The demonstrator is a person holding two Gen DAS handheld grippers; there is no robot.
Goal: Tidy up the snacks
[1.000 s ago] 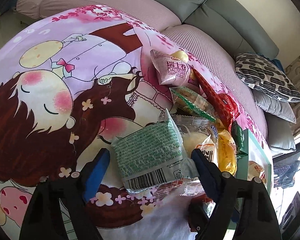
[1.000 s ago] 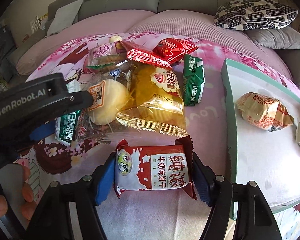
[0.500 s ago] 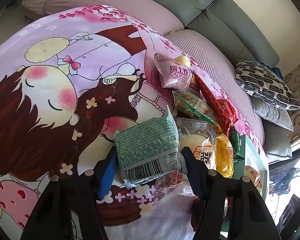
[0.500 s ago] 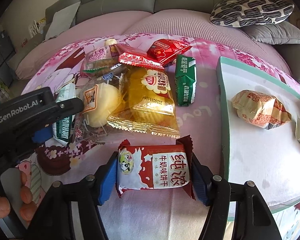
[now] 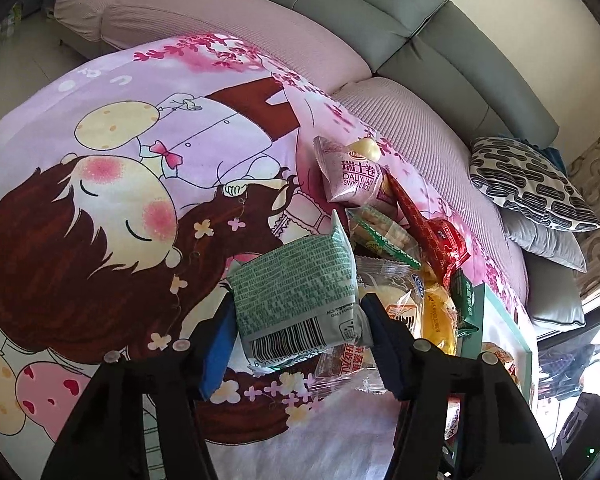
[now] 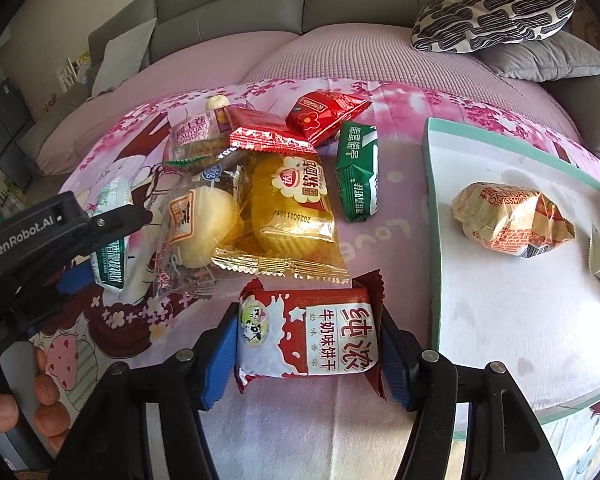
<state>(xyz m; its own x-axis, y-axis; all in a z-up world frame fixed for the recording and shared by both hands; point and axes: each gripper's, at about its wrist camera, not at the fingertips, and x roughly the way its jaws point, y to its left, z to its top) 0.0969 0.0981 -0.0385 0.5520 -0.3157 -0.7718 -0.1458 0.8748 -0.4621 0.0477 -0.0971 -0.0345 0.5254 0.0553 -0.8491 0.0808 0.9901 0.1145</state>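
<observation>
On the cartoon blanket [image 5: 100, 160], both tongs clamp snack packets.
Left gripper [image 5: 298, 320] pinches a green packet [image 5: 296, 288]; right gripper [image 6: 306, 344], jaws closing, seemingly squeezes a red biscuit packet [image 6: 308, 332] beside the tray [image 6: 500, 320].

Both tools angle downward: left tool [image 5: 298, 330] clamped, right tool [image 6: 306, 346] closing.

Grey sofa [image 6: 236, 4] behind — patterned cushion [image 6: 488, 16] on a plain grey pillow [image 6: 548, 60].
</observation>
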